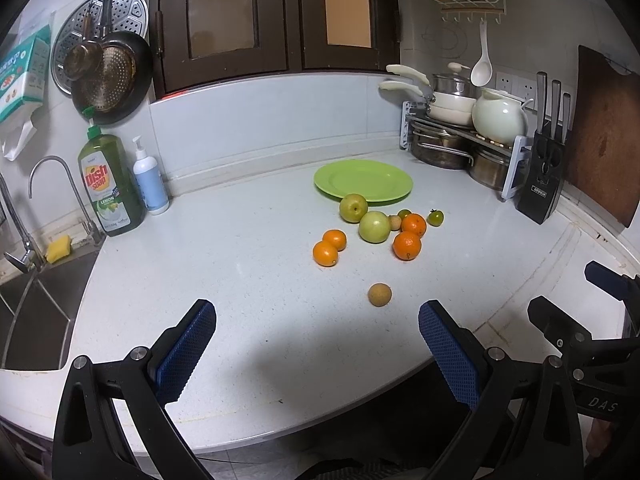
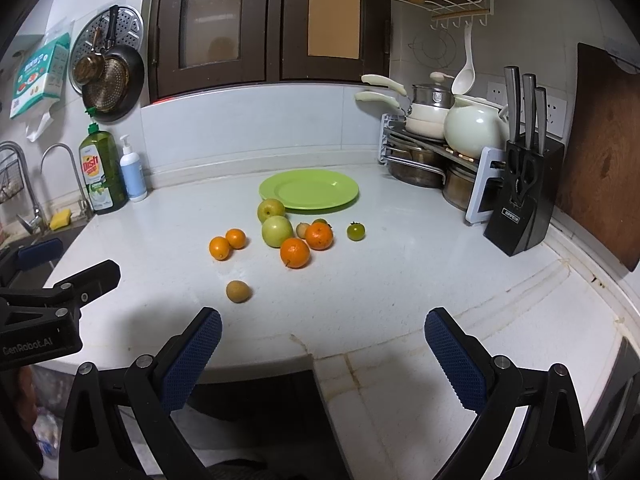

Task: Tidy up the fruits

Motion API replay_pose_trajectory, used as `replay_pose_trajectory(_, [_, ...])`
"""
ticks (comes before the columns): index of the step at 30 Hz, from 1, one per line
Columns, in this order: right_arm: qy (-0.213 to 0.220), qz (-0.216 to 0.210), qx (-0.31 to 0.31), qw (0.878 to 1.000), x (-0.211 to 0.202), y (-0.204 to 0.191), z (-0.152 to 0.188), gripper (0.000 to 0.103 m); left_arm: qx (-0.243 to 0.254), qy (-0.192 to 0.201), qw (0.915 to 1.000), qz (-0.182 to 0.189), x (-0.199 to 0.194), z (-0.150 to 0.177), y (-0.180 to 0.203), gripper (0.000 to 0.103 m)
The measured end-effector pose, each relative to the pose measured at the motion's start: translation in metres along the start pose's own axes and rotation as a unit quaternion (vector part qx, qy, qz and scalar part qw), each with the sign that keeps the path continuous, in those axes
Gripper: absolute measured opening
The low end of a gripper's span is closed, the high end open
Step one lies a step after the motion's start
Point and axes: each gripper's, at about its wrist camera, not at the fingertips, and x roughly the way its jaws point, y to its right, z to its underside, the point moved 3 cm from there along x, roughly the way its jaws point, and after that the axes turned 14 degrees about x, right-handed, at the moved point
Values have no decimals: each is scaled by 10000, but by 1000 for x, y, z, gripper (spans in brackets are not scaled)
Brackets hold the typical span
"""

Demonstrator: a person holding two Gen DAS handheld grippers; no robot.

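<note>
An empty green plate lies on the white counter. In front of it lie two green apples, several oranges, a small green tomato and a small pale fruit. A brown round fruit lies alone, nearest to me. My left gripper is open and empty above the counter's front edge. My right gripper is open and empty, to the right of the left one.
A sink with taps, a dish soap bottle and a pump bottle are at the left. A pot rack, a knife block and a wooden board stand at the right.
</note>
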Motion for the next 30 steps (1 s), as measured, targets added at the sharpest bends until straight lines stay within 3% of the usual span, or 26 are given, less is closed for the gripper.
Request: replay_pose_trajectory(30, [-36,-21,-35,10000,7,-4,-3,102,12,0,10000,23,1,-2,-1,103])
